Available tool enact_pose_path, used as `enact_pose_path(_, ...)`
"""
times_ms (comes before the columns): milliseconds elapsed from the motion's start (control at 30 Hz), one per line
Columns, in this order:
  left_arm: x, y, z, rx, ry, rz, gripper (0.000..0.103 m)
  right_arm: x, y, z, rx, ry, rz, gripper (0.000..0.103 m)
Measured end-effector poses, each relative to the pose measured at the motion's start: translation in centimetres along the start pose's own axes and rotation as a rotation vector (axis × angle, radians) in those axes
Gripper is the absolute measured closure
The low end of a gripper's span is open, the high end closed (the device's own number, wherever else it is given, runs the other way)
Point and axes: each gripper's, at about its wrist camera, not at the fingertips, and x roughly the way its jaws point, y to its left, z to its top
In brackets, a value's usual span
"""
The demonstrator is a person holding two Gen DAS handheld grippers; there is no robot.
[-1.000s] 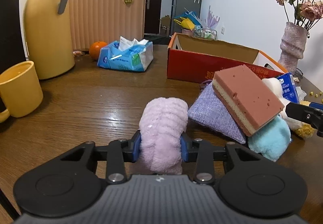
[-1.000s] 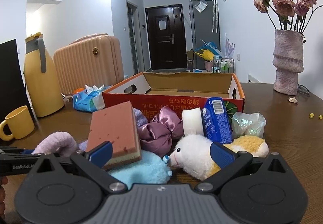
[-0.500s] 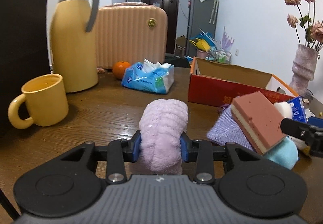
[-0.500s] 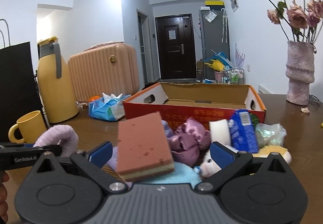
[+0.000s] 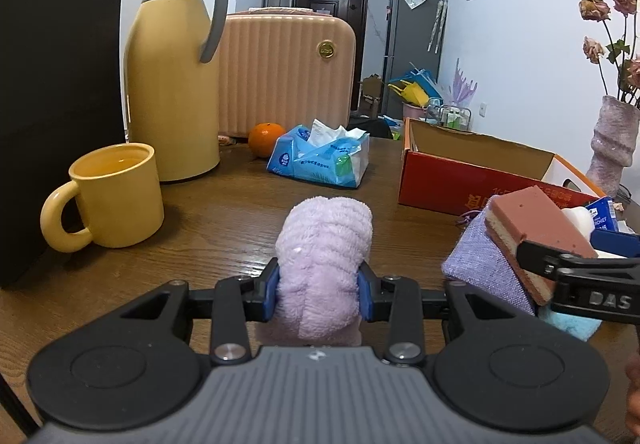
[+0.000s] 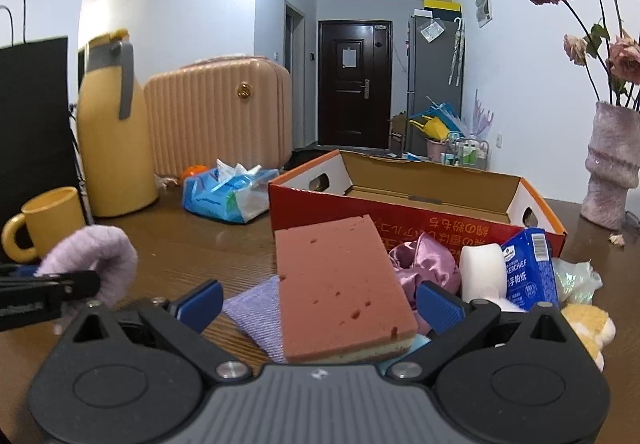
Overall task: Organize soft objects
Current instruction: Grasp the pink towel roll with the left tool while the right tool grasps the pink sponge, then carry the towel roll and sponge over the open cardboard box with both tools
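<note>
Our left gripper (image 5: 319, 294) has its fingers clamped on a rolled lilac towel (image 5: 324, 244), held just above the wooden surface (image 5: 224, 219). Our right gripper (image 6: 318, 304) has its fingers spread wide around a pink sponge (image 6: 340, 280), which lies tilted on a purple pouch (image 6: 256, 314) in the pile before the open red box (image 6: 420, 203); they do not press it. To do this well, we should keep the squeeze steady, lift the towel clear of the box wall and mug (image 5: 116, 195), then lower it inside before letting go.
</note>
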Motion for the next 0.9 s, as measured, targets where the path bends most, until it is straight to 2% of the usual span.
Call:
enact_pose_path(133, 0.0, -0.1, -0.1, 0.007, 0.005, -0.008, 0.065, 1.4, -0.2, 0.2, -0.001, 0.037, 0.001, 0.001)
enact_pose_path(233, 0.1, -0.1, -0.1, 0.005, 0.006, -0.011, 0.065, 2.2, -0.3, 0.2, -0.009, 0.068, 0.011, 0.007)
enact_pose_path(267, 0.1, -0.1, -0.1, 0.005, 0.007, -0.011, 0.065, 2.4, -0.2, 0.2, -0.018, 0.077, 0.015, 0.011)
enact_pose_path(367, -0.1, -0.1, 0.0, 0.003, -0.004, -0.012, 0.065, 2.7, -0.2, 0.0, -0.032, 0.098, 0.027, 0.033)
enact_pose_path(500, 0.1, -0.1, -0.1, 0.006, 0.003, -0.007, 0.065, 2.2, -0.3, -0.2, -0.033, 0.092, 0.053, 0.034)
enact_pose_path(900, 0.3, -0.8, 0.2, 0.017, -0.015, 0.015, 0.066, -0.9, -1.5, 1.5, -0.011, -0.036, 0.060, 0.035)
